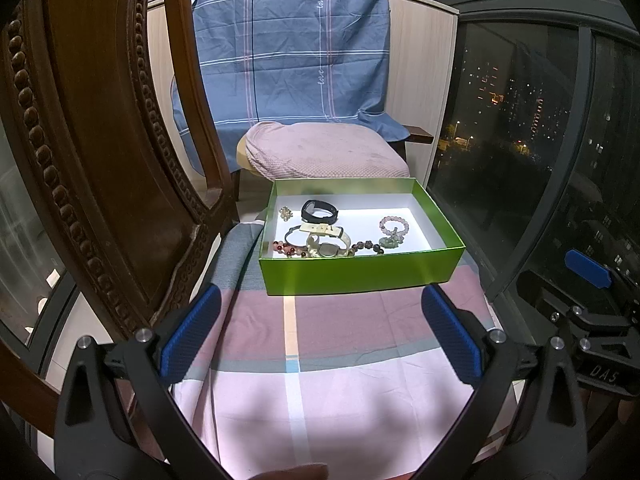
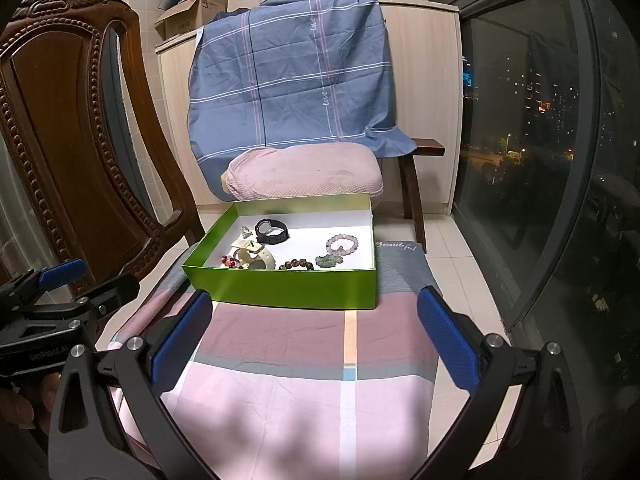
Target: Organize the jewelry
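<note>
A green box (image 1: 360, 270) (image 2: 280, 290) with a white floor stands on the checked cloth. In it lie a black watch (image 1: 319, 212) (image 2: 272, 232), a cream watch (image 1: 328, 245) (image 2: 256, 258), a pink bead bracelet (image 1: 395, 225) (image 2: 342, 245), a green jade piece (image 1: 390, 242) (image 2: 329, 261), dark beads (image 1: 366, 247) (image 2: 297, 265), red beads (image 1: 286, 249) (image 2: 230, 261) and a small brooch (image 1: 285, 213) (image 2: 245, 233). My left gripper (image 1: 320, 336) is open and empty in front of the box. My right gripper (image 2: 316, 340) is open and empty too.
The pink and grey checked cloth (image 1: 340, 344) (image 2: 280, 380) covers the table. A carved wooden chair (image 1: 100, 140) (image 2: 68, 152) stands at the left. A pink cushion (image 1: 324, 152) and blue sheet (image 1: 292, 52) lie behind the box. A dark window (image 1: 540, 140) is at the right.
</note>
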A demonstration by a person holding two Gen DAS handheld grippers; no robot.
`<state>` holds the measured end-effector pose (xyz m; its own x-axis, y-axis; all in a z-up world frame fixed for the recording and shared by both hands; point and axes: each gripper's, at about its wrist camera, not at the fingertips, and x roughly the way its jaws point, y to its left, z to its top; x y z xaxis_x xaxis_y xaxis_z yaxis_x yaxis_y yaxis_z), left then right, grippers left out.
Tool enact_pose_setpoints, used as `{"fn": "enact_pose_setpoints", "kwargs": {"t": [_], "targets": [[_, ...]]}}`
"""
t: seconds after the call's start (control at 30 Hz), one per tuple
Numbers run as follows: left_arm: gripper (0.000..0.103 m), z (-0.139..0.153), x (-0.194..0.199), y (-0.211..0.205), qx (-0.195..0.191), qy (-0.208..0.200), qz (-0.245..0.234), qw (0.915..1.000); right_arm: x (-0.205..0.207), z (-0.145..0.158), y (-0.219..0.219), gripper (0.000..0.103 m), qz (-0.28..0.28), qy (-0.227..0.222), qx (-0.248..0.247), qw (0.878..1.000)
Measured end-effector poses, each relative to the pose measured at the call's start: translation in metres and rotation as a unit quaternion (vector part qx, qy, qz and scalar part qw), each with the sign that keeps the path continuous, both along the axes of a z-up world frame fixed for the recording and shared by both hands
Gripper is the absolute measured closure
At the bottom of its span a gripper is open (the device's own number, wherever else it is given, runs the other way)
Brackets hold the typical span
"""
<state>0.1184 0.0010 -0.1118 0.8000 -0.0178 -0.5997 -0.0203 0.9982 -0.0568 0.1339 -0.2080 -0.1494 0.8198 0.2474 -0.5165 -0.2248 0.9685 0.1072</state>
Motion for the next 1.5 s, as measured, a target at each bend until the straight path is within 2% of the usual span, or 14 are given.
{"fn": "enact_pose_setpoints", "kwargs": {"t": [1.5], "targets": [[0.004, -0.0040, 0.0029, -0.0002, -0.001, 0.016, 0.004, 0.9999, -0.0003, -0.0033, 0.0040, 0.003, 0.002, 0.003, -0.003, 1.000]]}}
